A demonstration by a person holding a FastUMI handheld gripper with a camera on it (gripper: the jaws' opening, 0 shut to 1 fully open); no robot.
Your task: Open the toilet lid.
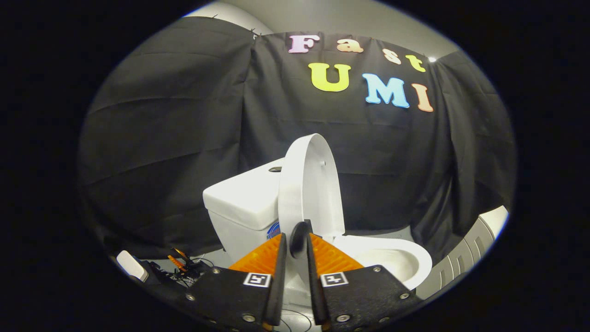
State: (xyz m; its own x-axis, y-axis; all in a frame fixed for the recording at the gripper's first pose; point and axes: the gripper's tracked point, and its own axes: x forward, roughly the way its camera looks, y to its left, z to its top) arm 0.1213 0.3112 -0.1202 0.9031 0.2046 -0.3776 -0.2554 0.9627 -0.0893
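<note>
The white toilet lid [309, 184] stands raised, nearly upright, in front of the tank [244, 198]. To its right the open bowl [392, 260] shows its rim and hollow. My gripper [297, 240] sits at the lid's lower edge, fingers drawn close together. The lid's rim runs down into the narrow gap between the fingertips, and both fingers press on it. A small dark rounded piece sits right at the tips, hiding the exact contact.
Black cloth walls close in behind and on both sides of the toilet. Cables and a small white device [132, 266] lie on the floor to the left of the tank. A white ribbed unit [465, 258] stands past the bowl on the right.
</note>
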